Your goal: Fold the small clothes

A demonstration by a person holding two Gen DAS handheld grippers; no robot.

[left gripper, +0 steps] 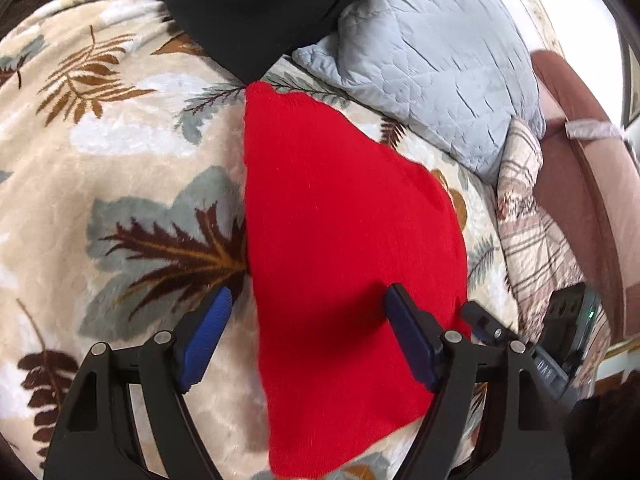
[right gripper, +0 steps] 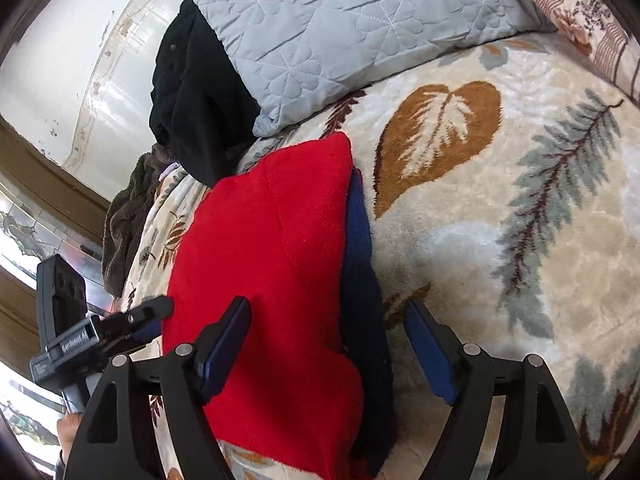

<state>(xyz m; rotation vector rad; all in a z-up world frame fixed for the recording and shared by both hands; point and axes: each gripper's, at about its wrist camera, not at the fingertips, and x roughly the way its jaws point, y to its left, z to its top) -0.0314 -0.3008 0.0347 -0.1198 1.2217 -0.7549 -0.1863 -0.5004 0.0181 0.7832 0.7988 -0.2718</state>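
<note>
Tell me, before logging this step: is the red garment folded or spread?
Folded: the red garment lies compact, doubled over a navy layer along one edge.

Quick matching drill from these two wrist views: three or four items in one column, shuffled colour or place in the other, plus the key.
Items:
1. knit garment
2. quilted pillow
3. blanket
4. jacket

Descriptions:
A. black, heaped beside the pillow
B. cream with leaf print, spread under everything
C. red, lying flat between the open fingers of both hand-held grippers
D. pale blue-grey, beyond the garment

Pairs: 1-C, 2-D, 3-B, 4-A
</note>
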